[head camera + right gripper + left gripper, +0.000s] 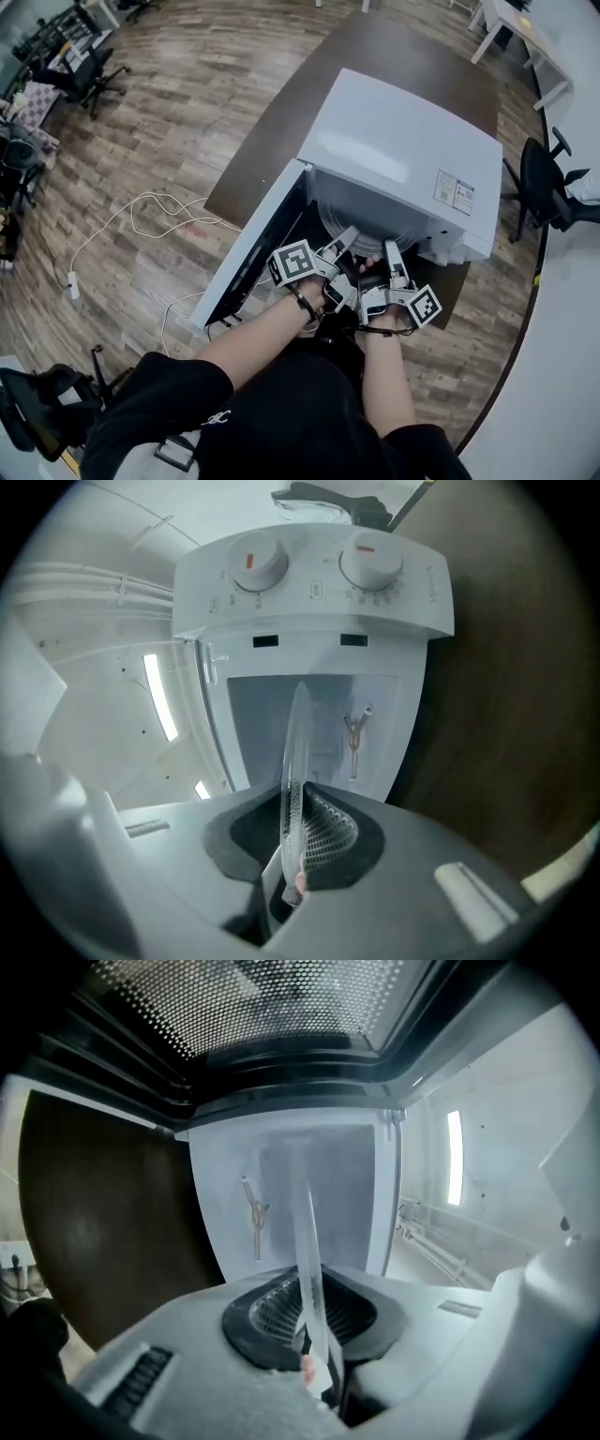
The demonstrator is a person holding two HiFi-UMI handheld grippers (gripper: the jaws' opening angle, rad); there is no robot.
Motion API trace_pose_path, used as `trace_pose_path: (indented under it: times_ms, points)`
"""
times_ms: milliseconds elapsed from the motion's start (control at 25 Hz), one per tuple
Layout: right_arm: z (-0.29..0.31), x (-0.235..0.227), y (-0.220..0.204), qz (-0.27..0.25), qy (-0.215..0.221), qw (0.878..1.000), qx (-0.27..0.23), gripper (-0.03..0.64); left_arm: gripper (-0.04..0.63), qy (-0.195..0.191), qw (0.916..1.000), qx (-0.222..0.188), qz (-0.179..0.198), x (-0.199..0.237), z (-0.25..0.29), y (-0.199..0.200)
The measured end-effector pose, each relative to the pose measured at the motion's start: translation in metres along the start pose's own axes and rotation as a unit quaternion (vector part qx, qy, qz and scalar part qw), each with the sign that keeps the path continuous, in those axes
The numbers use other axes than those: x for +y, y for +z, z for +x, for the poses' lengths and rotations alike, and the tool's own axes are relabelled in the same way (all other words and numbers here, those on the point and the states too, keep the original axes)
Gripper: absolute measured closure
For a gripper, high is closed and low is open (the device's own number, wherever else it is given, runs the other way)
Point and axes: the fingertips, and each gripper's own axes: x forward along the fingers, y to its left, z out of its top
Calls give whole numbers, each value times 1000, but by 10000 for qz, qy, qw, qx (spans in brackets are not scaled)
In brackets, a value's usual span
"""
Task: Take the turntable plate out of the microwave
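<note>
The white microwave stands on a dark table with its door swung open to the left. The clear glass turntable plate shows in the cavity mouth, partly under the top panel. Both grippers reach into the opening side by side. My left gripper is shut on the plate's near rim. In the left gripper view the plate runs edge-on between the dark pads. My right gripper is shut on the same rim further right. Its own view shows the plate clamped between the pads.
The dark brown table extends behind and left of the microwave. The control panel with two knobs sits beside the cavity. White cables trail over the wooden floor at the left. A black office chair stands at the right.
</note>
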Motion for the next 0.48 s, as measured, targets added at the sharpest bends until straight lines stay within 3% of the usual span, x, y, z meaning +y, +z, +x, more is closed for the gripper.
trace_pose_path:
  times_ms: [120,480]
  points:
    - [-11,6,-1,28,70,9999,-84,572,554,-136,9996,245,70,-8,-4,-10]
    - [-36,9,-20,77,-58,9997,-226,572,555,-135,9989,459,7,-13,-32,-24]
